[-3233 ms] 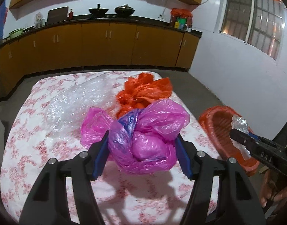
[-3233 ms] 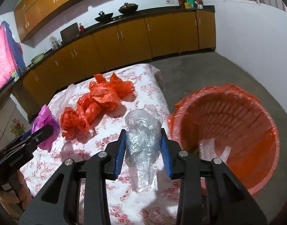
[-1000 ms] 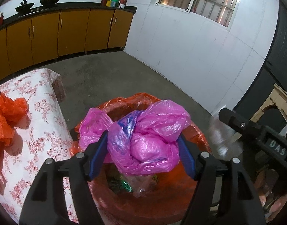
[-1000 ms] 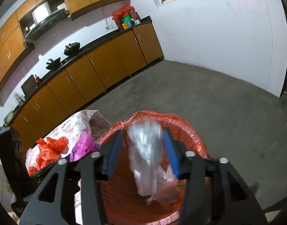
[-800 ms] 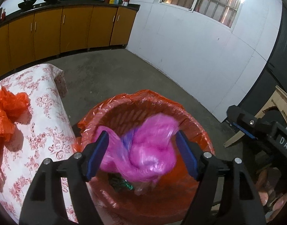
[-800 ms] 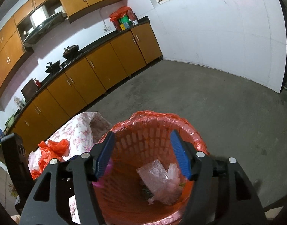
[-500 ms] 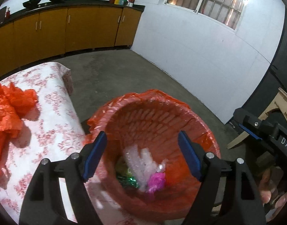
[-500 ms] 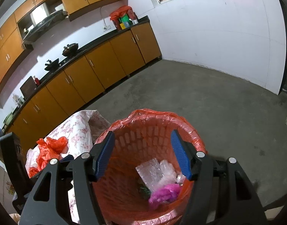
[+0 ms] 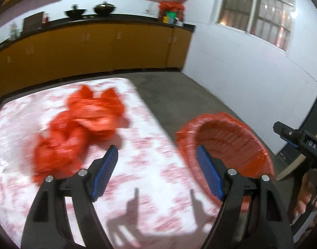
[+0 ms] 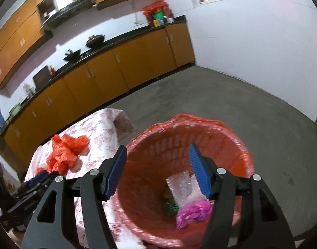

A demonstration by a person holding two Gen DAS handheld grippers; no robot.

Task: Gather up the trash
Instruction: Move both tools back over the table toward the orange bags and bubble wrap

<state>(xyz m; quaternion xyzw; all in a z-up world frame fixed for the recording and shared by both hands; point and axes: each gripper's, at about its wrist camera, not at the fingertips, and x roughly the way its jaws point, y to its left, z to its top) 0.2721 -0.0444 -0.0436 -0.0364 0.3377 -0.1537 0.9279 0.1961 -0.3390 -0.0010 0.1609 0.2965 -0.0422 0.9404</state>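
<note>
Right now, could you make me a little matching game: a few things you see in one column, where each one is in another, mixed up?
Things:
1. pink bag
2. orange bags
3. woks
4. left tool

Places:
a. on the kitchen counter
b. over the flowered tablecloth, empty
c. down in the orange bin
d. lying on the table

Pairs: 1-c, 2-d, 3-a, 4-b

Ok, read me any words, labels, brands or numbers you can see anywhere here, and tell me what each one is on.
"DAS": white letters on the black body of the right gripper, seen in the left wrist view.
Containers on the counter by the corner: any labels are too small and blurred to read.
Nothing readable on the orange bin, the floral tablecloth or the orange bags.
</note>
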